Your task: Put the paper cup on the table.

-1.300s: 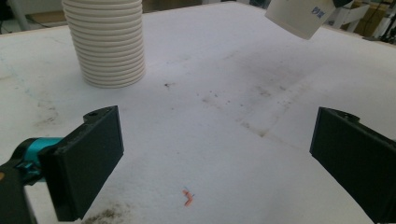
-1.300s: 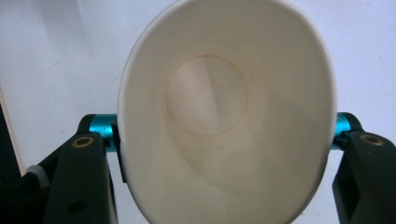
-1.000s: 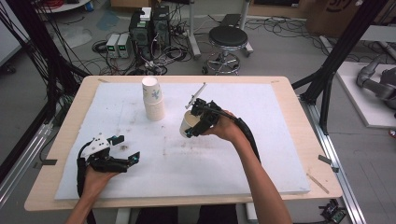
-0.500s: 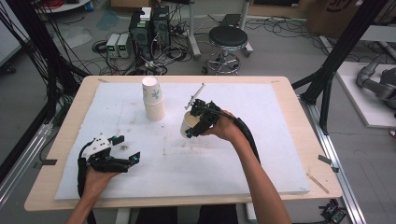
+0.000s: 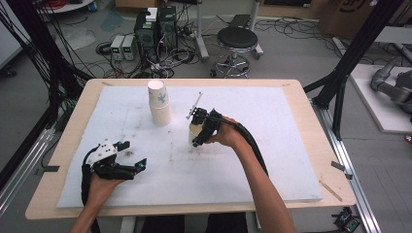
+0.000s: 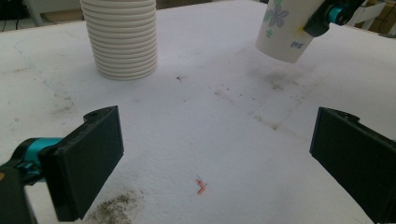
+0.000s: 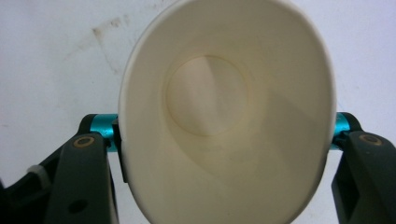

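A single white paper cup with a flower print [image 5: 194, 134] [image 6: 284, 30] is clamped between the jaws of my right gripper [image 5: 200, 130] [image 7: 224, 140]. It hangs tilted just above the white mat near the table's middle. In the right gripper view I look down into the empty cup [image 7: 219, 107], with a jaw pressing each side. A tall stack of paper cups [image 5: 159, 103] [image 6: 122, 39] stands upright to its left and farther back. My left gripper [image 5: 130, 154] [image 6: 215, 154] rests low at the front left, open, with nothing between its fingers.
A white foam mat [image 5: 272, 141] covers the wooden table [image 5: 311, 109]. It carries grey smudges and a small orange scrap [image 6: 201, 185]. A stool [image 5: 237, 41] and computer boxes [image 5: 155, 29] stand on the floor beyond the far edge.
My right gripper has sunk a little toward the mat with the cup still in it. The left gripper and the cup stack have stayed put.
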{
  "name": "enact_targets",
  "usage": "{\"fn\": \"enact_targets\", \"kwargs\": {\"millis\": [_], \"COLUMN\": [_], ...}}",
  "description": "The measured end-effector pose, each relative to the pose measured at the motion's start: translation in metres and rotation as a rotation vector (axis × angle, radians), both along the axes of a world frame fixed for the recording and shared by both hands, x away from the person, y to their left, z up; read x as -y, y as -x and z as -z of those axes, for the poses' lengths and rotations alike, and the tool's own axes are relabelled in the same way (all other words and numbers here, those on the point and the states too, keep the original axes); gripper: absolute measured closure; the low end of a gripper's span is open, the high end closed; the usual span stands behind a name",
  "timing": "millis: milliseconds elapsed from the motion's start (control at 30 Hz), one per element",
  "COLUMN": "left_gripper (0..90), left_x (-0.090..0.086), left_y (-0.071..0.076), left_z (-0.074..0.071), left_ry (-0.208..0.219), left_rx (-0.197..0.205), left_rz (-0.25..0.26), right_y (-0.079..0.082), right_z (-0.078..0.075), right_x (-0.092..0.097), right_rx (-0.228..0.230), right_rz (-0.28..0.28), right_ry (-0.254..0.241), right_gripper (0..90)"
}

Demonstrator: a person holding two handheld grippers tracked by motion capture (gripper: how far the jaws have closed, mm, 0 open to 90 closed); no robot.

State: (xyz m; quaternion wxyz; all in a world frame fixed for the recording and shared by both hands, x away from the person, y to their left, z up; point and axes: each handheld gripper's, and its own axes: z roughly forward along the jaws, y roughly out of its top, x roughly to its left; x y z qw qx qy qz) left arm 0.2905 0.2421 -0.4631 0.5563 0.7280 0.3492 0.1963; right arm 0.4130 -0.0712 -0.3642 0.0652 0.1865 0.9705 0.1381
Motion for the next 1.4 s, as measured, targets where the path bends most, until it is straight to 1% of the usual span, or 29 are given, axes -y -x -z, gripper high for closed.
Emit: {"fn": "enact_targets", "kwargs": {"millis": [133,200,233,367,400,467,500,533,633,667,833,900,1000,1033,1067,1100,1133,1167,1367,1400], "left_gripper": [2.8,2.8,2.8,2.8,2.7,2.7,2.8,2.8,2.8,2.8,2.8,2.8,2.8,2.8,2.8,2.8,2.8,2.8,2.8,2.8], "left_x": [0.000,0.000,0.000,0.000,0.000,0.000,0.000,0.000,0.000,0.000,0.000,0.000,-0.001,0.000,-0.001,-0.001,-0.001,-0.001,-0.001,-0.001], "left_y": [0.000,0.001,0.001,0.000,0.000,0.000,0.000,0.000,0.000,0.000,0.000,0.000,0.000,0.000,0.000,0.000,0.000,0.000,0.000,0.000], "left_z": [0.000,0.000,0.000,0.000,0.000,0.000,0.000,0.000,0.000,0.000,0.000,0.000,0.000,0.000,0.000,0.000,0.000,0.000,0.000,0.000], "left_ry": [0.005,0.002,0.002,0.003,0.001,0.001,0.000,-0.001,0.005,0.008,0.003,0.004,0.004,0.010,0.007,0.012,0.011,0.011,0.010,0.010], "left_rx": [-0.002,0.005,0.005,-0.001,-0.002,-0.003,-0.001,0.000,0.002,0.001,-0.003,-0.003,-0.002,-0.002,-0.002,-0.004,-0.003,-0.004,-0.003,-0.003], "left_rz": [-0.002,-0.001,-0.002,-0.004,-0.005,-0.004,-0.001,0.001,-0.003,-0.004,-0.003,-0.002,-0.001,-0.001,0.000,-0.003,-0.003,-0.003,0.000,0.000], "right_y": [0.000,0.000,0.000,0.000,-0.001,-0.001,-0.001,0.000,0.000,-0.001,-0.001,0.000,-0.001,-0.001,0.000,-0.001,0.000,0.000,-0.001,-0.001], "right_z": [0.003,0.004,0.007,0.011,0.014,0.015,0.019,0.020,0.023,0.023,0.023,0.024,0.025,0.026,0.027,0.027,0.027,0.029,0.033,0.033], "right_x": [-0.003,-0.004,-0.005,-0.008,-0.011,-0.012,-0.015,-0.017,-0.020,-0.020,-0.021,-0.020,-0.019,-0.019,-0.019,-0.019,-0.019,-0.020,-0.022,-0.022], "right_rx": [-0.006,-0.005,-0.007,-0.011,-0.013,-0.016,-0.013,-0.019,-0.005,-0.002,0.001,0.002,0.002,0.003,0.002,0.006,0.001,0.002,0.017,0.011], "right_rz": [-0.003,-0.009,-0.010,-0.017,-0.025,-0.023,-0.024,-0.020,-0.028,-0.036,-0.037,-0.024,-0.030,-0.030,-0.026,-0.044,-0.036,-0.039,-0.035,-0.029], "right_ry": [0.019,0.028,0.039,0.052,0.071,0.072,0.094,0.103,0.103,0.111,0.100,0.088,0.078,0.076,0.078,0.080,0.081,0.077,0.095,0.098], "right_gripper": [34.0,34.0,34.0,34.0,34.0,34.0,34.0,33.9,33.9,33.9,33.9,33.9,33.2,27.9,25.8,24.3,22.0,20.4,16.6,16.6]}}
